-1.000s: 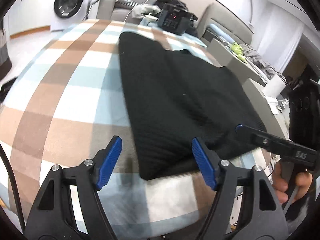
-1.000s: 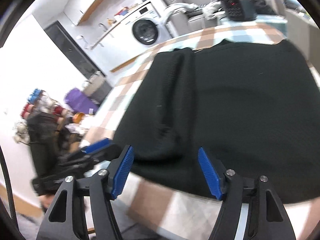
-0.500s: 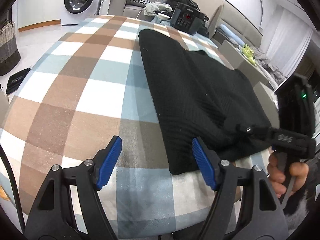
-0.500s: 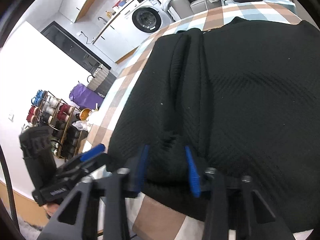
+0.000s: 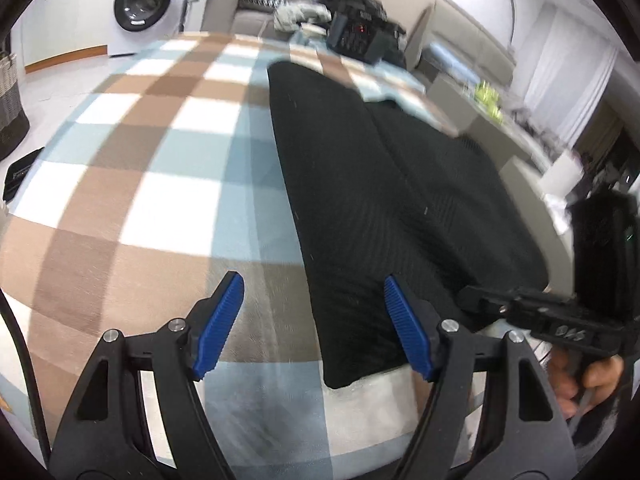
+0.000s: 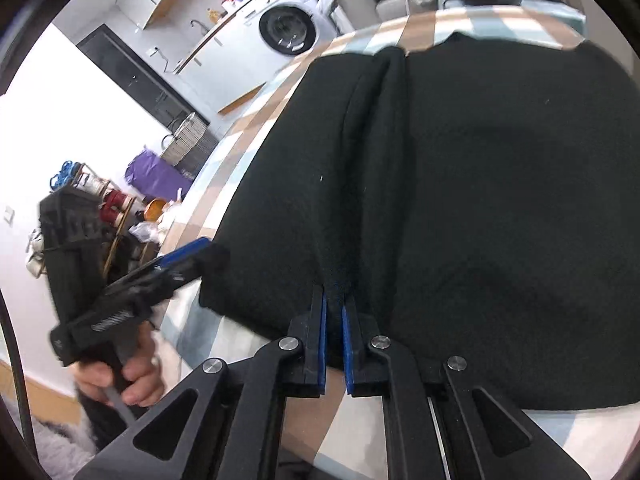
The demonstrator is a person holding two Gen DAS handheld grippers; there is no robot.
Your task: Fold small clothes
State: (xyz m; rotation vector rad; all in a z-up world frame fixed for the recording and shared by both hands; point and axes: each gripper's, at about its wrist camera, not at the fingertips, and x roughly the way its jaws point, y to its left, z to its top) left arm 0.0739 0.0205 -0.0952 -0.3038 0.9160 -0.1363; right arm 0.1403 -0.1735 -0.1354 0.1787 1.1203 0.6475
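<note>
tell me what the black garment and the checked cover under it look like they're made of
The black garment looks like a matte knit, perhaps cotton or wool blend: fine ribbed lines run across it and it folds softly where the right gripper pinches its hem. The checked cover looks like soft, low-sheen woven or fleecy fabric, blurred here.

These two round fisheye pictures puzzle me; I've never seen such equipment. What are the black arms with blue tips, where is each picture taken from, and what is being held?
No robot here: a person holds hand-operated tongs in each hand, each with a camera looking along its blue-padded fingers. One picture comes from the left tongs, which are open above the near edge of a black garment lying on a checked tablecloth. The other comes from the right tongs, shut on a pinch of the garment's near edge. Each view also shows the other tool from the side. A washing machine stands in the background.
</note>
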